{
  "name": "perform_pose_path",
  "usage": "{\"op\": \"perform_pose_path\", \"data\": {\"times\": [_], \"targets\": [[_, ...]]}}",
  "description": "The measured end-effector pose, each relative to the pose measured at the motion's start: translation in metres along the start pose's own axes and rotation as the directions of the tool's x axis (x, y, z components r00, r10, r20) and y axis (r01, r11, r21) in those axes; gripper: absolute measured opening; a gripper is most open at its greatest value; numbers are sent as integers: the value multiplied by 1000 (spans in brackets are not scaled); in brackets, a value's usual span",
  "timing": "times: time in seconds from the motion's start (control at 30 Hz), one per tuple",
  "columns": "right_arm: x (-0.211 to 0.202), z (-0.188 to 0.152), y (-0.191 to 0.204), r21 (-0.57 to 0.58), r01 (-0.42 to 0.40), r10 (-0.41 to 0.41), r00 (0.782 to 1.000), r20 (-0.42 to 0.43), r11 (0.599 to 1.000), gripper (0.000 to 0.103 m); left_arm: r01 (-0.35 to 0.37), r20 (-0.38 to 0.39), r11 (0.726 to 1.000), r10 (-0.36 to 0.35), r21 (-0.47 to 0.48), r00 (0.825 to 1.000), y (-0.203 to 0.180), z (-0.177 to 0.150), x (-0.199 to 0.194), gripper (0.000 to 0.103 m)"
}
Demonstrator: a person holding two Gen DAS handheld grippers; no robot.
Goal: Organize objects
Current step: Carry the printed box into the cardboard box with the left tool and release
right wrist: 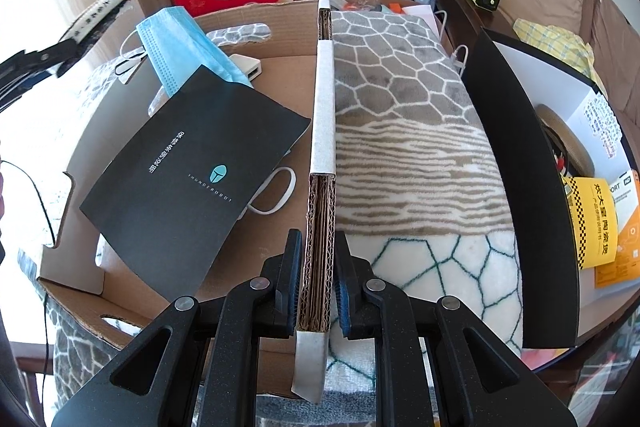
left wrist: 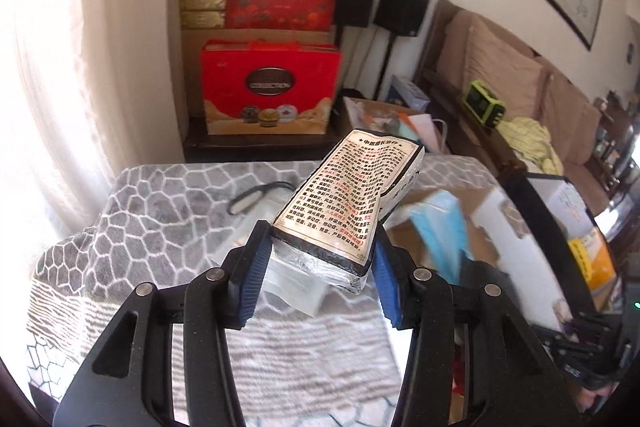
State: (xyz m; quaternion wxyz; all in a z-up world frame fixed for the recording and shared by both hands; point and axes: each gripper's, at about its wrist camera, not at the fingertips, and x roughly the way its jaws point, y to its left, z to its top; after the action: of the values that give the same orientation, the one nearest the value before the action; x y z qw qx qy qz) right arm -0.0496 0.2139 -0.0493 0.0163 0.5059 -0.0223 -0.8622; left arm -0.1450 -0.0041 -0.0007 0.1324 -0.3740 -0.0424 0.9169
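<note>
Holding a foil packet (left wrist: 352,203) in my left gripper (left wrist: 320,267), pads clamped on its near end, printed label up. It hangs above the blanket (left wrist: 132,195), off any surface, tilted up and to the right. My right gripper (right wrist: 318,291) pinches the box wall (right wrist: 322,147), closed on the corrugated edge, steadying the box (right wrist: 280,39).

Step in hand, as I judge it: carrying the packet across to drop it in the box. Box already has a black booklet (right wrist: 188,167), a blue mask (right wrist: 180,47) and a small white block (right wrist: 246,67) in it.

Next move calls for swinging the left gripper rightward over the box, lowering clear of the booklet, then letting go. Packet looks soft and crinkly; it may sag or twist on release.

Pose: left gripper points forward and slightly down, packet sticking out ahead. Right gripper is level along the wall's top edge, fingers straddling it. In the right view the left gripper shows at far left, well apart from the box.
</note>
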Motion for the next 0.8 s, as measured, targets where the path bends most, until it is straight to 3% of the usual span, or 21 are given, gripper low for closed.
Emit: {"op": "perform_pose_path", "data": {"times": [0.2, 0.37, 0.6, 0.8], "targets": [[-1, -1, 0, 2, -1, 1, 1000, 2, 1000, 15, 72, -20, 994, -70, 86, 997, -48, -8, -17, 45], [-1, -1, 0, 4, -4, 4, 1000, 2, 1000, 15, 81, -50, 988, -75, 135, 996, -79, -12, -5, 45], [-2, -2, 0, 6, -7, 7, 1000, 5, 1000, 15, 25, -125, 984, -3, 175, 992, -111, -12, 28, 45], [-2, -2, 0, 6, -9, 9, 1000, 6, 1000, 15, -35, -211, 979, 78, 201, 974, -126, -16, 65, 45]]}}
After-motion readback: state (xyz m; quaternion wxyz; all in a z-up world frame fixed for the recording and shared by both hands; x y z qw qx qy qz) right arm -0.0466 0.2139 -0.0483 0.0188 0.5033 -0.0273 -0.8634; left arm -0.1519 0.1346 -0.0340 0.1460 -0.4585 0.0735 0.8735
